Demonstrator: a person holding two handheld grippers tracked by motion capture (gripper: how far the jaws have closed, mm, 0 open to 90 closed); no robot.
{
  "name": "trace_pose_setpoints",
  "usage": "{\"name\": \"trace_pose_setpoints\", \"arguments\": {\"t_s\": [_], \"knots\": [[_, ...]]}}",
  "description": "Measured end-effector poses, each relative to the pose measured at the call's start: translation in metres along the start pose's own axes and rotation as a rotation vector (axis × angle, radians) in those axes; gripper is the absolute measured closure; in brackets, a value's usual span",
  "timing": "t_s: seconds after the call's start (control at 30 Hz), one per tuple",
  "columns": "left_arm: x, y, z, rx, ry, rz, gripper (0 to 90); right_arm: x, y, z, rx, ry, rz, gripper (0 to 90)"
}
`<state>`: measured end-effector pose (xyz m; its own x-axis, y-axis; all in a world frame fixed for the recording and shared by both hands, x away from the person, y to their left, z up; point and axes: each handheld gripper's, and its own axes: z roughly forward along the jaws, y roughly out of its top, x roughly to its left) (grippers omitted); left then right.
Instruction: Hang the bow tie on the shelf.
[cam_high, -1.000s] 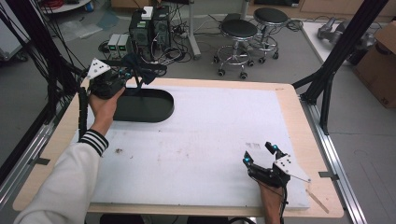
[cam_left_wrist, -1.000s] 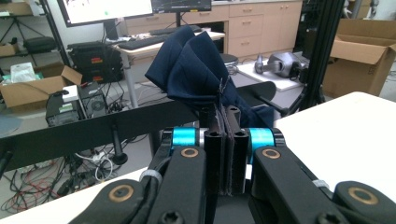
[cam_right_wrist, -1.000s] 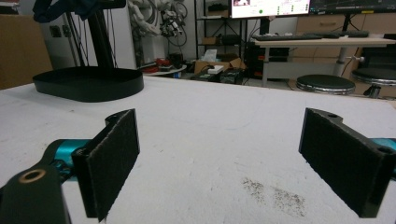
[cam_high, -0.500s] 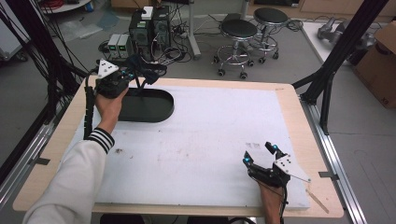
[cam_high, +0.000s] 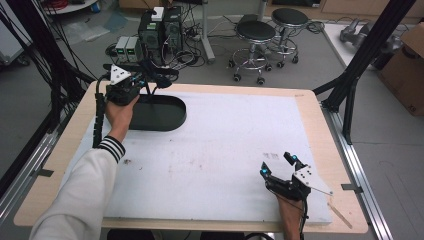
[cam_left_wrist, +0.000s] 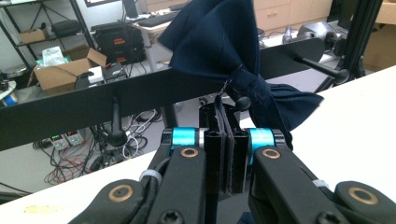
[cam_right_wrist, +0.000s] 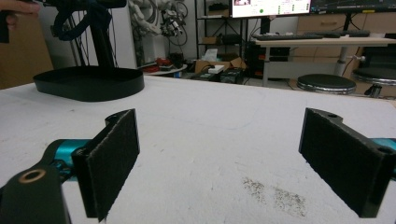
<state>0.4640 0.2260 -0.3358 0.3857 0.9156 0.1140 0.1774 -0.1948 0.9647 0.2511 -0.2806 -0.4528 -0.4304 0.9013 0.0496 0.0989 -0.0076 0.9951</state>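
Observation:
A dark navy cloth (cam_left_wrist: 219, 42) is draped over a peg of a black rack bar (cam_left_wrist: 140, 93). My left gripper (cam_left_wrist: 226, 116) is shut on the cloth's lower edge, just under a peg knob (cam_left_wrist: 243, 101). From above, the left gripper (cam_high: 142, 82) is at the far left of the table, over the rack's black oval base (cam_high: 160, 114), with the cloth (cam_high: 157, 77) bunched at its tip. My right gripper (cam_high: 277, 165) rests near the front right of the white mat and is open. Its pads (cam_right_wrist: 114, 158) stand wide apart with nothing between them.
The white mat (cam_high: 225, 145) covers most of the wooden table (cam_high: 320, 130). The rack base (cam_right_wrist: 88, 81) stands far across it from the right gripper. A second peg (cam_left_wrist: 116, 135) hangs free on the bar. Stools (cam_high: 255, 32) and equipment boxes (cam_high: 160, 25) stand beyond the table's far edge.
The left gripper with the cloth has shifted slightly right and farther toward the rack bar. The right gripper has not moved.

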Motion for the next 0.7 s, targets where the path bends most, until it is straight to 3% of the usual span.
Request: {"name": "trace_pose_setpoints", "arguments": {"t_s": [0.3,0.7], "knots": [[0.001,-0.006,0.008,0.028,0.009,-0.002,88.3,0.000,0.000,0.000,0.000,0.001,0.003,11.3],[-0.003,-0.007,0.019,0.047,-0.011,0.004,87.7,0.000,0.000,0.000,0.001,-0.002,0.010,11.3]]}}
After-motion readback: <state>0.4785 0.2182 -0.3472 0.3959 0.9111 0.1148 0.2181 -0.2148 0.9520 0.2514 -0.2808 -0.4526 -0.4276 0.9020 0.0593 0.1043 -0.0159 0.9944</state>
